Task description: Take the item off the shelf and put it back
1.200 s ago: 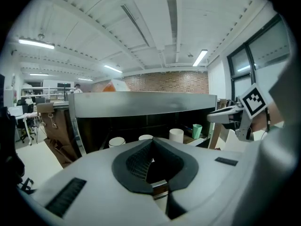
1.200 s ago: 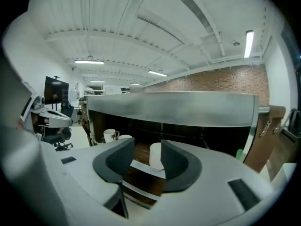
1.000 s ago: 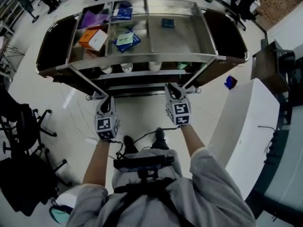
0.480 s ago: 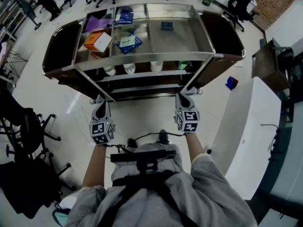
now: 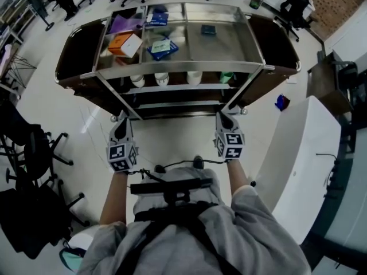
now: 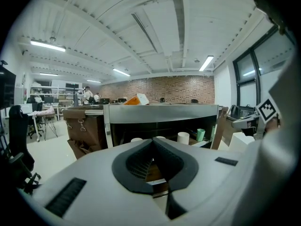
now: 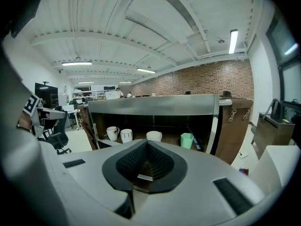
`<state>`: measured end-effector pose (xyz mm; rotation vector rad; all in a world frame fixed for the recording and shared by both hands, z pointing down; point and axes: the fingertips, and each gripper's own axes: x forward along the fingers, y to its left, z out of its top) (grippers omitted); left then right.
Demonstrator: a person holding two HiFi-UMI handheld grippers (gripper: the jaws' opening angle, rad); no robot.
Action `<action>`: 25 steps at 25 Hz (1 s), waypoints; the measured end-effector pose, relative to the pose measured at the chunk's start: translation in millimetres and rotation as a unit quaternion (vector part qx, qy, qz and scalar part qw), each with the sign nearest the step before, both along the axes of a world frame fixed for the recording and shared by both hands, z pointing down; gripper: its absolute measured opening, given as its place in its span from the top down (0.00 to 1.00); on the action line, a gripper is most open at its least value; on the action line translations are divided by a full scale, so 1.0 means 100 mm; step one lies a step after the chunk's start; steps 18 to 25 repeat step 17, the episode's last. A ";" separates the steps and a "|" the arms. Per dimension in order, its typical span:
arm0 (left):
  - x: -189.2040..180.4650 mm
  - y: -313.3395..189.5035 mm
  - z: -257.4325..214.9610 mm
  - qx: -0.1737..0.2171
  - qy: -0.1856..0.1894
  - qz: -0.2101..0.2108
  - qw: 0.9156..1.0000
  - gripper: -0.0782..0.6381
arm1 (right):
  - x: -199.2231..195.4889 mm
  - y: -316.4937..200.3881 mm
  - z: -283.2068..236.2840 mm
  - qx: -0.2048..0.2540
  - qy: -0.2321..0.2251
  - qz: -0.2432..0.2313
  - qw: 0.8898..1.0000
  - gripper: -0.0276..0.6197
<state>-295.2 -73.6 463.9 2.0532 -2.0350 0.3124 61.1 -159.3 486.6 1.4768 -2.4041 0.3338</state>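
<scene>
Every item sits on the steel cart in front of me, and none is in my grippers. Which one the task means I cannot tell from here. On the top tray an orange box lies in the left compartment with a purple bag behind it. A blue box lies in the middle compartment, and a small dark box sits alone toward the back of the right one. On the shelf below, three white cups stand in a row along the front edge, with a green cup to their right, a little apart.

My left gripper is closed, its pads meeting at the tips with nothing between them. It points at the cart's left front leg, short of it. My right gripper is fully closed too and holds nothing. It is aimed at the cart's right front corner and also stops short. Both are held over the bare floor, level with each other and well apart.

Dark brown panels flank the cart on both sides. A white counter runs along my right, with a small blue object on the floor between it and the cart. Black office chairs stand on my left.
</scene>
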 end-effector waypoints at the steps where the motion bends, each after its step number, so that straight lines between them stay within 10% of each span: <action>1: -0.02 0.02 0.01 -0.001 0.001 -0.003 1.000 0.88 | -0.02 -0.01 0.01 0.000 0.001 -0.002 1.000 0.95; 25: -0.15 0.22 0.02 -0.004 0.008 -0.029 1.000 0.88 | -0.21 0.07 0.12 -0.013 0.012 -0.030 0.999 0.95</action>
